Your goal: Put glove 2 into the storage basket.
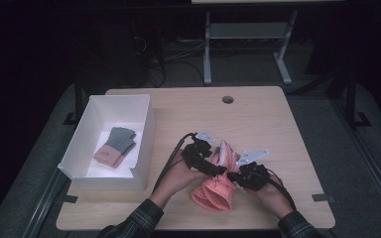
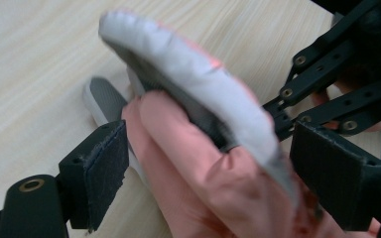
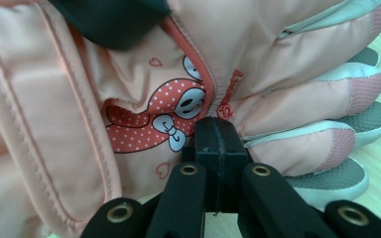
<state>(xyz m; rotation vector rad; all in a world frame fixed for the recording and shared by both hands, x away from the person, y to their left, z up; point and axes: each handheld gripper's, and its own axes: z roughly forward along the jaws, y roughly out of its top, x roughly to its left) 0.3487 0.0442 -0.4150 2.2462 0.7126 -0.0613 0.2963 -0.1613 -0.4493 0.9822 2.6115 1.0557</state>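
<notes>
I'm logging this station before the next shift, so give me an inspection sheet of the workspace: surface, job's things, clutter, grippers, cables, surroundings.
Surface: light wooden table with a round hole near the far edge.
Job's things: padded pink winter glove with grey fingertips and a cartoon print, lying between the hands.
Clutter: white open box at the table's left, holding a grey-and-pink knitted glove.
Grippers: left gripper open, its jaws either side of the pink glove's fingers; right gripper shut, pads together at the glove's back.
Cables: black cable trailing from the left gripper.
Surroundings: dark room, grey table frame and floor cables beyond.
</notes>
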